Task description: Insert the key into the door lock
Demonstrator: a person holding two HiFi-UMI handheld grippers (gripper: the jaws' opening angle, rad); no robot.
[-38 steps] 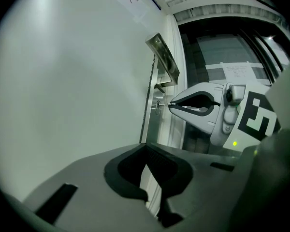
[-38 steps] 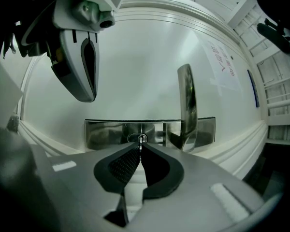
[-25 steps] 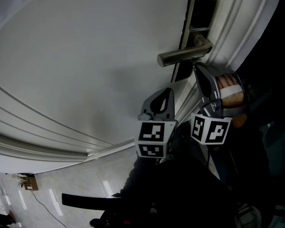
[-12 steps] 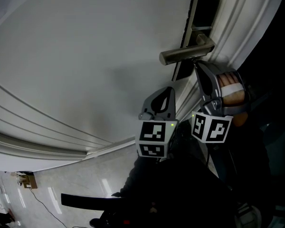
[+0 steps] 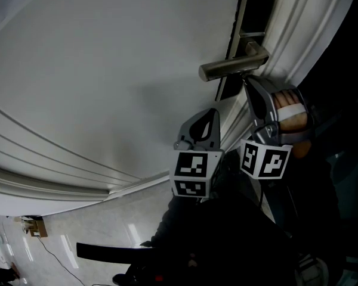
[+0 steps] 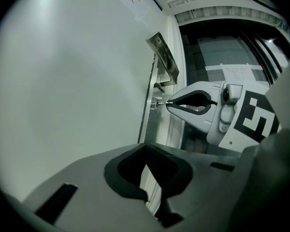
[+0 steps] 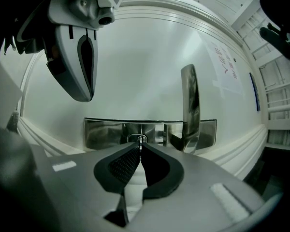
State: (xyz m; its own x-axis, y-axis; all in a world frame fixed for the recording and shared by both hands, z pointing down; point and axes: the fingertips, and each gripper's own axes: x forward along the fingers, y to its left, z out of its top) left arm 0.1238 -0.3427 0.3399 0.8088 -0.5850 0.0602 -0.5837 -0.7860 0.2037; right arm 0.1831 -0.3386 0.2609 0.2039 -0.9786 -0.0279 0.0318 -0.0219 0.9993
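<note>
The white door [image 5: 107,70] carries a metal lock plate [image 7: 104,132] with a lever handle [image 5: 231,68]. The round keyhole [image 7: 137,139] sits in that plate, left of the handle [image 7: 190,105]. My right gripper [image 7: 140,148] is shut on a thin key [image 7: 140,152], edge-on between its pads, with the tip right at the keyhole. In the left gripper view the right gripper [image 6: 170,102] points at the keyhole [image 6: 157,105] on the door's edge strip. My left gripper [image 6: 146,150] hangs lower, shut on nothing, away from the lock.
A moulded door frame [image 5: 298,34] runs along the right of the door. Raised trim [image 5: 59,177] crosses the door's lower panel. Pale floor tiles [image 5: 95,237] show below. The left gripper [image 7: 79,57] hangs at the upper left of the right gripper view.
</note>
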